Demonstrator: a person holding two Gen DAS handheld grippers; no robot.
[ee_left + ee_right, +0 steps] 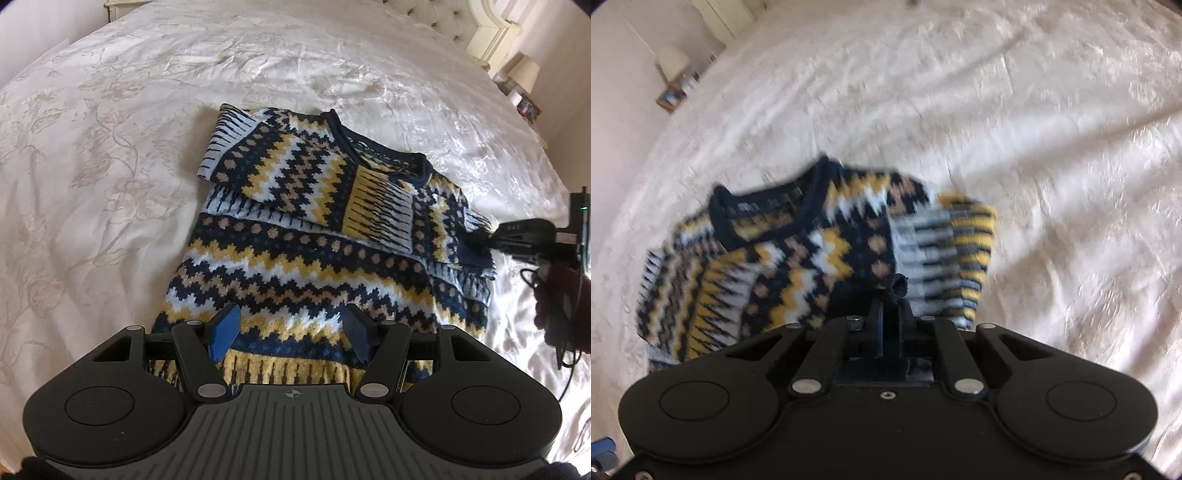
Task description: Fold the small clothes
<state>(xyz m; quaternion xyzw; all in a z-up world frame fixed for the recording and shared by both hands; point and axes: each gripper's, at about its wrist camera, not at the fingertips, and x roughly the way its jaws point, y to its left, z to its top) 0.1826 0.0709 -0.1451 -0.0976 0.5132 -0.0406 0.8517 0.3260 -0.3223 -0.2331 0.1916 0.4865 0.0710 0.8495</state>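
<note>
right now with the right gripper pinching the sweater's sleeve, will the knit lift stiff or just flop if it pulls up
Probably floppy: the sweater is soft knit, already folded over itself and draping in loose layers on the bedspread. The right gripper, shut on the sleeve edge, would likely lift only that part while the body sags. It looks thick, so moderately heavy; the open left gripper could steady the hem.
</note>
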